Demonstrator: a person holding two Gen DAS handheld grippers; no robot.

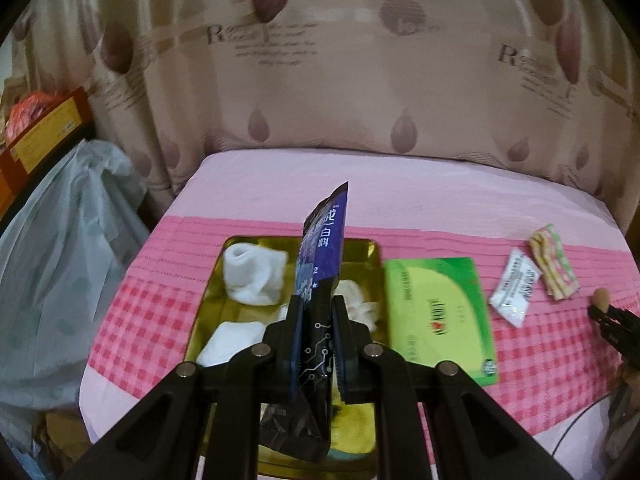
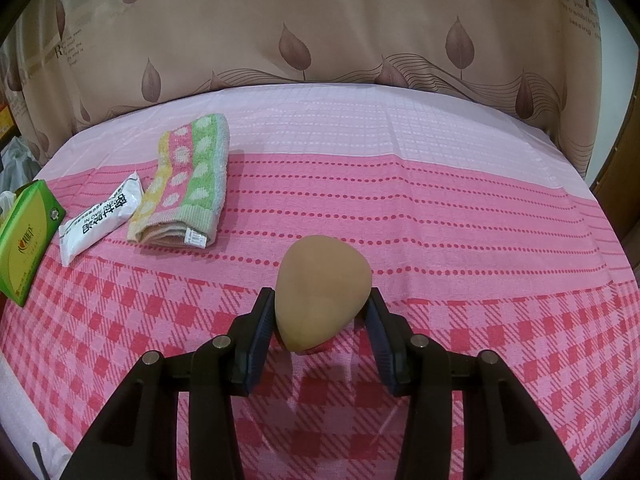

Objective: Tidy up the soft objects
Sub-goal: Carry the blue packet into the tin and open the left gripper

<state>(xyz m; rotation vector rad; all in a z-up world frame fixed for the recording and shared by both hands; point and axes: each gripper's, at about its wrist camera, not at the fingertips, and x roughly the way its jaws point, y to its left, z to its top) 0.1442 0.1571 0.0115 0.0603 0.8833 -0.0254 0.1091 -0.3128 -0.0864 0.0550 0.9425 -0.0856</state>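
Note:
My left gripper [image 1: 317, 309] is shut on a dark purple foil pouch [image 1: 320, 264], held upright over a gold metal tray [image 1: 370, 256]. The tray holds white rolled socks [image 1: 253, 276] [image 1: 230, 340] and a cream cloth [image 1: 360, 304]. My right gripper [image 2: 322, 304] is shut on a tan egg-shaped makeup sponge [image 2: 322, 300], just above the pink checked tablecloth [image 2: 480, 220]. The sponge and right gripper also show at the right edge of the left wrist view [image 1: 600, 298].
A green tissue pack [image 1: 440, 316] [image 2: 24, 236] lies right of the tray. A white sachet [image 1: 514, 288] [image 2: 100, 216] and a folded striped towel [image 1: 554, 260] [image 2: 188, 184] lie beyond it. A curtain [image 2: 320, 20] hangs behind the table. Plastic bags [image 1: 60, 260] stand left.

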